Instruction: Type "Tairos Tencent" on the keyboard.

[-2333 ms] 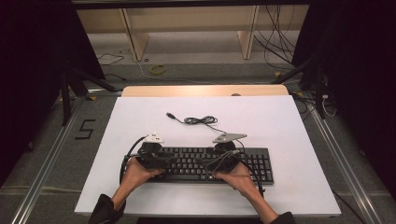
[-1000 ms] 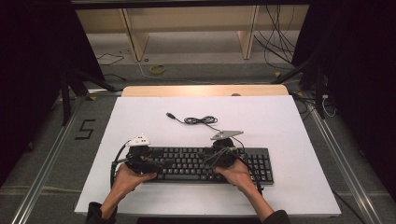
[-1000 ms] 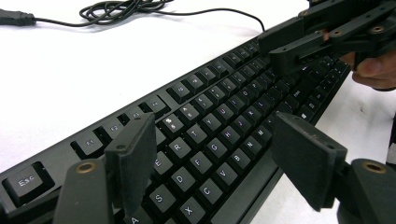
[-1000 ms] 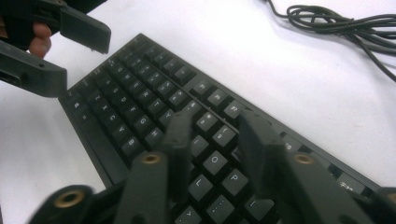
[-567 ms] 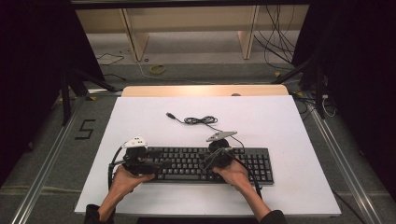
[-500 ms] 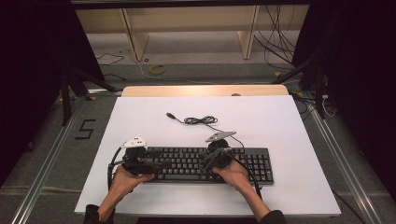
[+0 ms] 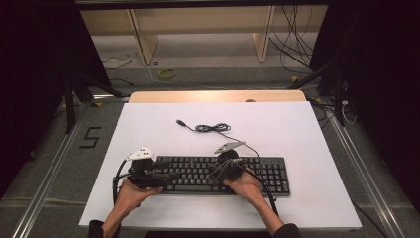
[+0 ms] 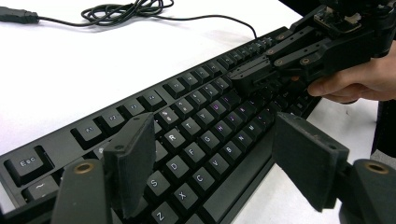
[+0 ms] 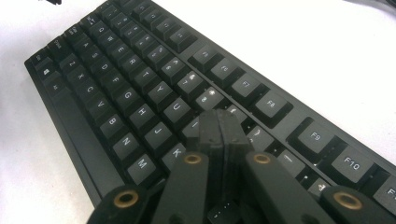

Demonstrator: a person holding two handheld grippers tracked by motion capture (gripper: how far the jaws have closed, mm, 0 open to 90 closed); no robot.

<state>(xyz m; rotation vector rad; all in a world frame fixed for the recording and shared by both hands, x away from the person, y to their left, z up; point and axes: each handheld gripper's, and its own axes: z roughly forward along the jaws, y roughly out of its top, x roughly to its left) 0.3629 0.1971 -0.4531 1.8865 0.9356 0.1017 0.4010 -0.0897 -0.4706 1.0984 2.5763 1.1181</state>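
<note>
A black keyboard lies along the near side of the white board, and its cable coils behind it. My left gripper hovers low over the keyboard's left end. In the left gripper view its jaws stand wide open above the letter keys, holding nothing. My right gripper is over the keyboard's middle. Its jaws are shut together, with the tip down among the keys right of the letter block and nothing between them. The left gripper view has that shut right gripper resting on the upper key rows.
The cable's USB plug lies loose on the white board. A wooden strip runs along the far edge. Past it are floor cables and shelf legs. A "5" is marked on the floor to the left.
Since the oldest frame both hands have shifted a little to the left along the keyboard. Over the last half second nothing visibly moves.
</note>
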